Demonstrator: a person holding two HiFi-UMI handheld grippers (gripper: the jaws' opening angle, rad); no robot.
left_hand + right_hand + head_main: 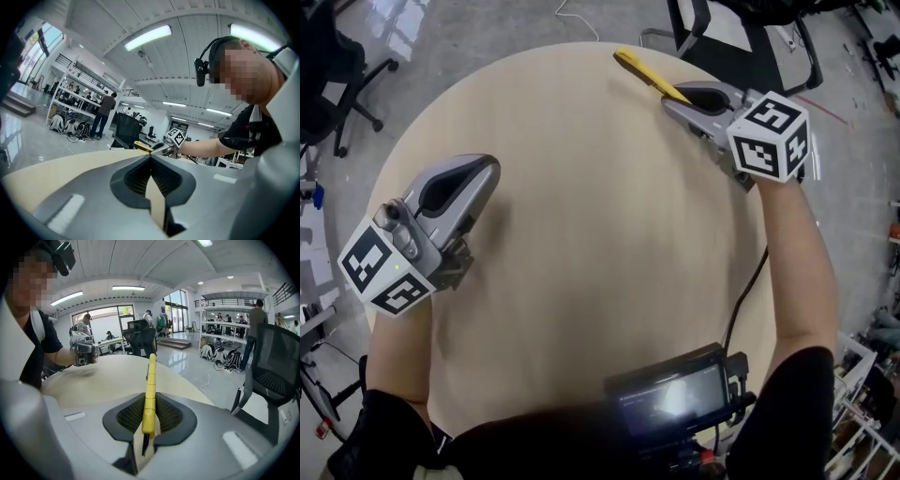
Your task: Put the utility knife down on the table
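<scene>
Over the surface [581, 244], my right gripper [673, 97] clamps the knife [639, 70]; only its own view shows the dark end [143, 446]. My left gripper [490, 169] is closed, empty.

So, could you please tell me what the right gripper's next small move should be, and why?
Probably ease the right gripper down until the utility knife rests on the table. Its jaws are clamped on the yellow knife, which juts out over the table near its far edge and does not appear to lie flat on the wood yet.
</scene>
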